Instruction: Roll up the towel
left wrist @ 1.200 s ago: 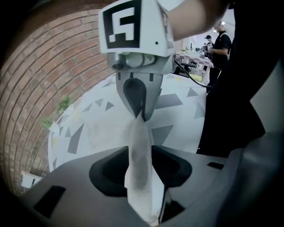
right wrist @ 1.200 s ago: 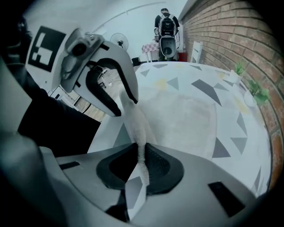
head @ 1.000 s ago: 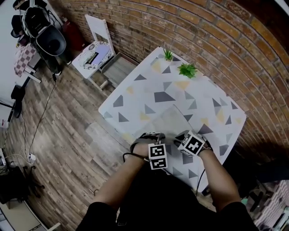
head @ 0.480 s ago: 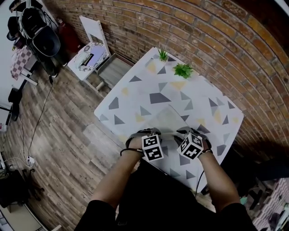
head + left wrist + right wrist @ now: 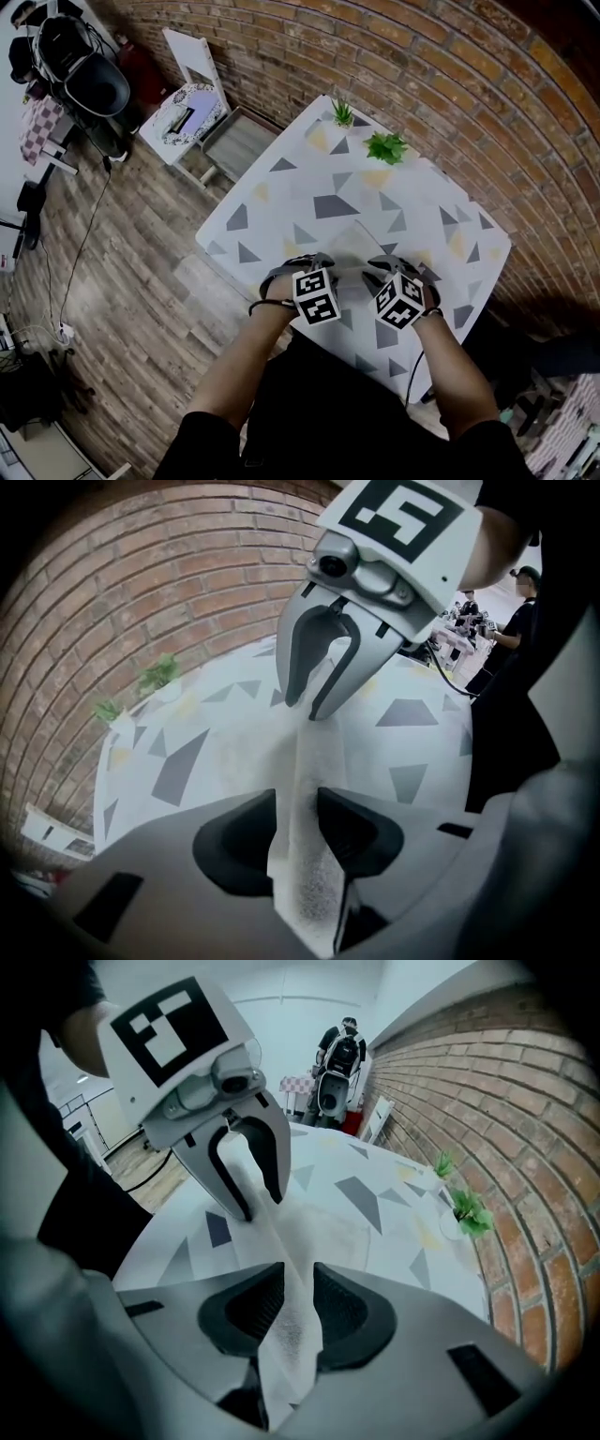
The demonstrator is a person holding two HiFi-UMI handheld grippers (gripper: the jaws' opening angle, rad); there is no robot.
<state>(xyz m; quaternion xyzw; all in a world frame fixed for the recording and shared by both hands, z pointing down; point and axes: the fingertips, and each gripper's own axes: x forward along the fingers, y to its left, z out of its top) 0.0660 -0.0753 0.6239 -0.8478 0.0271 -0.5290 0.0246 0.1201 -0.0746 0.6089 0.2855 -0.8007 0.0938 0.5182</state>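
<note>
The thin white towel (image 5: 356, 246) lies on the patterned table (image 5: 319, 187). The left claw (image 5: 298, 808), just opening, and the right claw (image 5: 298, 1297), just closing, pinch its rolled edge. Roll both ends together and keep it tight.

Likely a lab or studio with a staged home corner. Just beyond the left gripper (image 5: 298, 808): brick wall (image 5: 450, 84), small potted plants (image 5: 386, 145), table (image 5: 309, 178) in triangle print. Out to its left: plank floor (image 5: 141, 272), trailing cable (image 5: 89, 239), black equipment chair (image 5: 94, 89). Far off to its right: person (image 5: 514, 621) at cluttered benches (image 5: 459, 630).
</note>
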